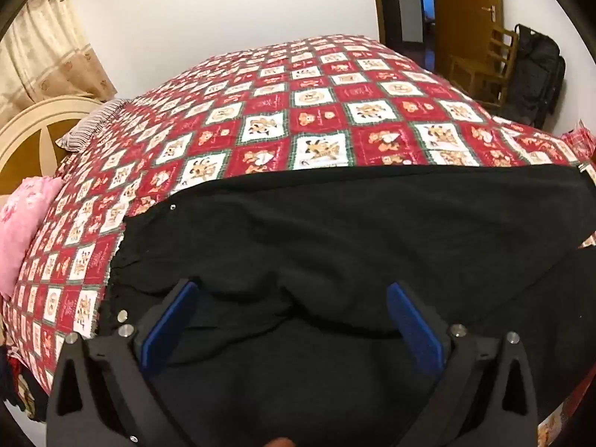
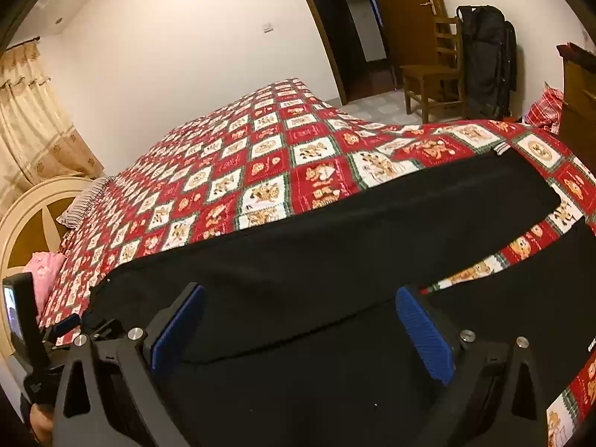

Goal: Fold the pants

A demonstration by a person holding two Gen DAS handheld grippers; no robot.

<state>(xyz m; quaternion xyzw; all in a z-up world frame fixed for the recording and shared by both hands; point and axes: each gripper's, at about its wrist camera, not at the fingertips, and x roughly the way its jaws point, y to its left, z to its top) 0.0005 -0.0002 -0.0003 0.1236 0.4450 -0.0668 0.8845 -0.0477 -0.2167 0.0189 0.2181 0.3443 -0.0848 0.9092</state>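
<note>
Black pants (image 1: 335, 231) lie spread across the near part of the bed, waistband end at the left, legs running right. In the right wrist view the pants (image 2: 316, 253) show two legs split apart at the right. My left gripper (image 1: 292, 290) is open, blue pads wide apart, just above a wrinkled fold near the waistband. My right gripper (image 2: 300, 294) is open over the upper leg area, holding nothing. The left gripper's body (image 2: 48, 339) shows at the left edge of the right wrist view.
A red and white patchwork quilt (image 1: 298, 111) covers the bed. A pink pillow (image 1: 22, 223) and a striped pillow (image 1: 89, 126) lie at the cream headboard (image 1: 33, 126). A wooden chair (image 2: 436, 70) and a black bag (image 2: 484, 59) stand by the door beyond the bed.
</note>
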